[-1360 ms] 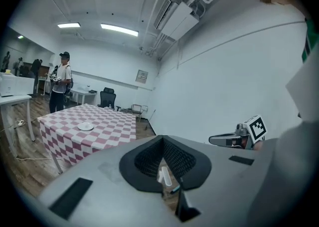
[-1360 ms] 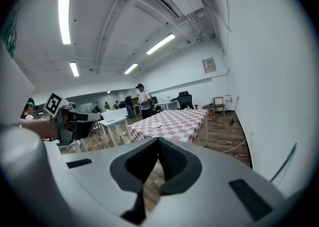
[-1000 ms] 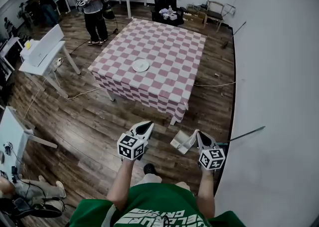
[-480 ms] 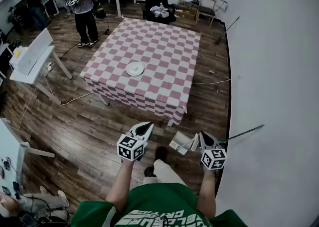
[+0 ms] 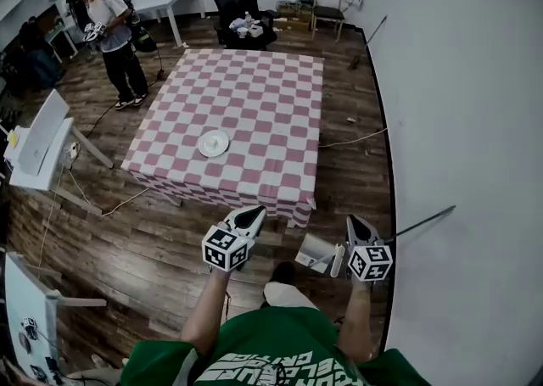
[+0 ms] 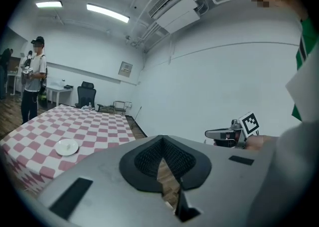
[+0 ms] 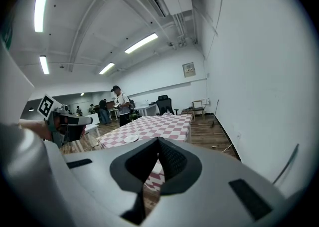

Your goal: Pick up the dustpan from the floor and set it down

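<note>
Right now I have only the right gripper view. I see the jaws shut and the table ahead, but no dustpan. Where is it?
Observer: The head view shows the dustpan close beside the right gripper, on its left, short of the table. How it is held I cannot tell.
Operator: And the left gripper, does it carry something?
Observer: No. The left gripper shows in its own view with its jaws together and nothing between them.
Operator: Is anything on the floor near the table?
Observer: A white cable lies on the floor off the table's left corner.
</note>
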`<state>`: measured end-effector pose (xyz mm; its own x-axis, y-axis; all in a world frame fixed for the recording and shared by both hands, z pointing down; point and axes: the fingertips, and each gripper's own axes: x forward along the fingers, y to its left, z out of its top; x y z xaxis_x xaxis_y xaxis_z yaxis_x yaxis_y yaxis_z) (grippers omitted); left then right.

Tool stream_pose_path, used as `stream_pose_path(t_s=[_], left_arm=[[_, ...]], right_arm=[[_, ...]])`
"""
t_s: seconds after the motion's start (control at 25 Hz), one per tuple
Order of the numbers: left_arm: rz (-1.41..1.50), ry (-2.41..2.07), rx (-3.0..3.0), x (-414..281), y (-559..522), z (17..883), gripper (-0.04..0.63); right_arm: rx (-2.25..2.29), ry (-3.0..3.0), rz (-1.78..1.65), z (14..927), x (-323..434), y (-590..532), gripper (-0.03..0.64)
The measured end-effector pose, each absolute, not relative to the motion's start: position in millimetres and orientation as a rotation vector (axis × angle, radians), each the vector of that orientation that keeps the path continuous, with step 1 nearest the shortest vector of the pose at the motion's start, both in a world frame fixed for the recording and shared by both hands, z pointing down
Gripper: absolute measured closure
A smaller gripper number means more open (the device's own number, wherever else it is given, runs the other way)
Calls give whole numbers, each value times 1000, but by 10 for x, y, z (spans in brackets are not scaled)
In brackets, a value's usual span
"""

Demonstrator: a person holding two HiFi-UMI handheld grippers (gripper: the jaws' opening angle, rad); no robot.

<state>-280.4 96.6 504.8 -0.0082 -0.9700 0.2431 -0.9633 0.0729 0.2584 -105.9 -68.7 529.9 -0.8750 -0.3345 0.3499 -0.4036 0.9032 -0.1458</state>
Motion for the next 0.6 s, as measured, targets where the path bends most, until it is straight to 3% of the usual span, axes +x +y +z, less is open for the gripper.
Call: stream_pose_path(t_s=[0.6], left_arm=[[23,-1827,2108,-2933,-387,5102,591]], right_arm=[[745,-2712,342,5363,-1057,-1643,609]])
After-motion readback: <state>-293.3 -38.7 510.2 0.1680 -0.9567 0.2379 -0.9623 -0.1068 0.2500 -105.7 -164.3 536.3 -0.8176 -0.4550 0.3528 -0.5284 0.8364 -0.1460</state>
